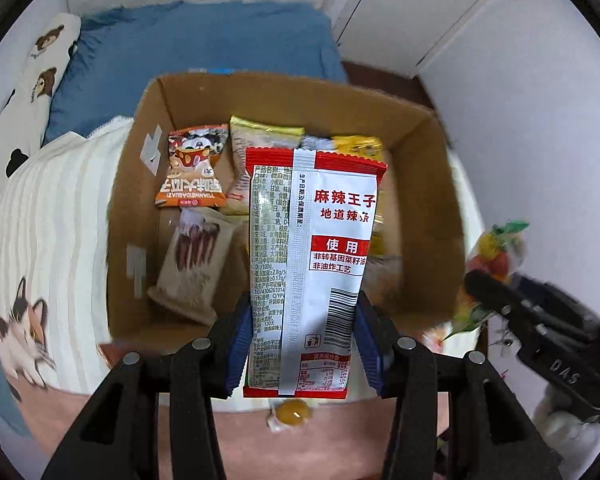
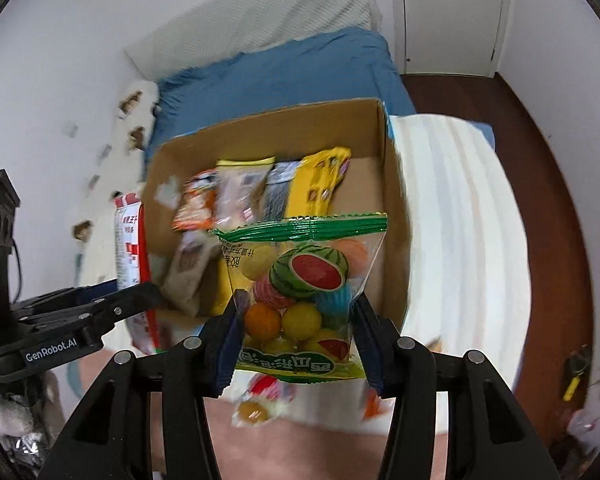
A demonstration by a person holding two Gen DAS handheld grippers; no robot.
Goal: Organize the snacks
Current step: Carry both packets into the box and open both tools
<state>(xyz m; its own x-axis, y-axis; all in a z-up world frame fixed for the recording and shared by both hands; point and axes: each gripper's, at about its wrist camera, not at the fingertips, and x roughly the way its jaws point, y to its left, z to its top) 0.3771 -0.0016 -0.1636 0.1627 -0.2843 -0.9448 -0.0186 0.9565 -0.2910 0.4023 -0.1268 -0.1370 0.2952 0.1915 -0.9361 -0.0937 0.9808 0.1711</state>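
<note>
You've got 2 grippers: left gripper [image 1: 304,344], right gripper [image 2: 296,344]. 1 snack pkt clamped in each: red-white spicy strip pkt [image 1: 312,264] centre of left view, gum ball bag [image 2: 304,292] centre of right view. 1 cardboard box [image 1: 416,168]. Inside, you can count approx 5 pkts: orange seed pkt [image 1: 194,168], beige stick pkt [image 1: 192,268], gold-top pkt [image 1: 260,136], grey pkt [image 2: 280,192], yellow pkt [image 2: 320,184]; more possibly hidden behind held pkts. 1 wrapped amber candy [image 1: 292,414] at bottom centre, outside box.
</note>
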